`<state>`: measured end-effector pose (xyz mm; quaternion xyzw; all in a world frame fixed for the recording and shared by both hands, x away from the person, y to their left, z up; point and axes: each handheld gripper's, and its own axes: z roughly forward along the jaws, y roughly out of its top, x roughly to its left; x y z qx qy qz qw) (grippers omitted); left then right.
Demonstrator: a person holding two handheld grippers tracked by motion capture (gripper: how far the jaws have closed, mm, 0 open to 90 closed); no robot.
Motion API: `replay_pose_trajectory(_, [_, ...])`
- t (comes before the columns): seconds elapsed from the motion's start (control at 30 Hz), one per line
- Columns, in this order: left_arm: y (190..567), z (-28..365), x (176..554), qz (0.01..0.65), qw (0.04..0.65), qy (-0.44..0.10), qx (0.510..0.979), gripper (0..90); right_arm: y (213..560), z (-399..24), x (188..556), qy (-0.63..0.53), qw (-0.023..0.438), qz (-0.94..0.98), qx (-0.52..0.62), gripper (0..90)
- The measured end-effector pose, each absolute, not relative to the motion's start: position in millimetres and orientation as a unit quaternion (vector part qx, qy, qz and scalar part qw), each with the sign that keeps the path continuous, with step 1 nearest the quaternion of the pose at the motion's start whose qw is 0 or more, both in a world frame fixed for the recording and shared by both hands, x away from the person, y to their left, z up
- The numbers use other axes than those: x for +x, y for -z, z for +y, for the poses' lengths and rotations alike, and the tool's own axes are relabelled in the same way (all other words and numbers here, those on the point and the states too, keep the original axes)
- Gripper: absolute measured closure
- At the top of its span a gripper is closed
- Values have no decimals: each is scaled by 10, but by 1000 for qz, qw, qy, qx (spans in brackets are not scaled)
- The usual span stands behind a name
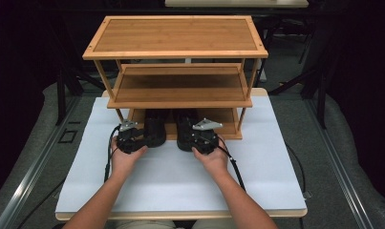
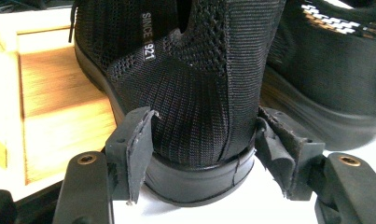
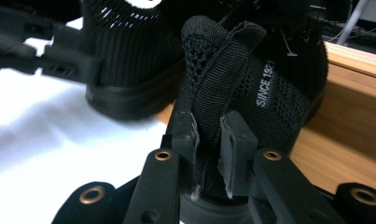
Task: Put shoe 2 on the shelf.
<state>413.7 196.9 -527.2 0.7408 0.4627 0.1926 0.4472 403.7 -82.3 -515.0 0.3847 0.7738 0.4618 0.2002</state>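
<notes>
Item: pair of black knit shoes, on the bottom shelf of the wooden rack (image 1: 175,53) – toes in under the shelves, heels sticking out toward the person.

Left shoe (image 1: 155,127) – heel end over the rack's front edge, next to the right shoe, w/ a small gap between. In the left gripper view its heel (image 2: 195,116) stands upright, sole on the white table top (image 1: 180,176); "SINCE 1921" printed up the side.

Right shoe (image 1: 186,128) – beside the left one, nearer the rack's right post. In the right gripper view its heel collar (image 3: 223,56) is squeezed into a fold.

Left gripper (image 1: 128,138) – at the rack's front, behind the left shoe's heel. Jaws stand wide, one each side of the heel; pads (image 2: 138,149) sit right at the knit but whether they press can't be told, no dent seen in the cloth.

Right gripper (image 1: 203,136) – at the rack's front, behind the right shoe's heel. Jaws narrow, pads (image 3: 234,154) pinching the back of the heel collar betw. them – cloth bunched up above.

Rack – three shelves, stands at the far side of the table top; upper two shelves bare wood.

Hands: left hand (image 1: 124,160), right hand (image 1: 212,161), both just in front of the rack.
</notes>
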Motion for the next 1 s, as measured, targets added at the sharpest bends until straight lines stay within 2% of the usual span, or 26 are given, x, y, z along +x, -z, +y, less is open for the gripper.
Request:
replay_pose_trajectory(0.1, [5270,1975,4147,459,450,-193,742,374,5168,-776,4192,-472,181,773,383,780])
replay_pose_trajectory(0.5, [5202,1855,4255,446,463,-198,740,418,5195,-560,4403,-477,175,762,403,763])
replay_pose_trajectory(0.7, [5187,1840,4265,445,459,-201,743,421,5164,-532,4330,-469,190,764,401,678])
replay_pose_trajectory(0.87, [5165,1882,4235,450,461,-194,740,424,5127,-589,4222,-460,202,767,400,651])
replay_pose_trajectory(1.0, [5156,1895,4212,450,457,-190,744,425,5074,-660,4172,-480,182,756,407,612])
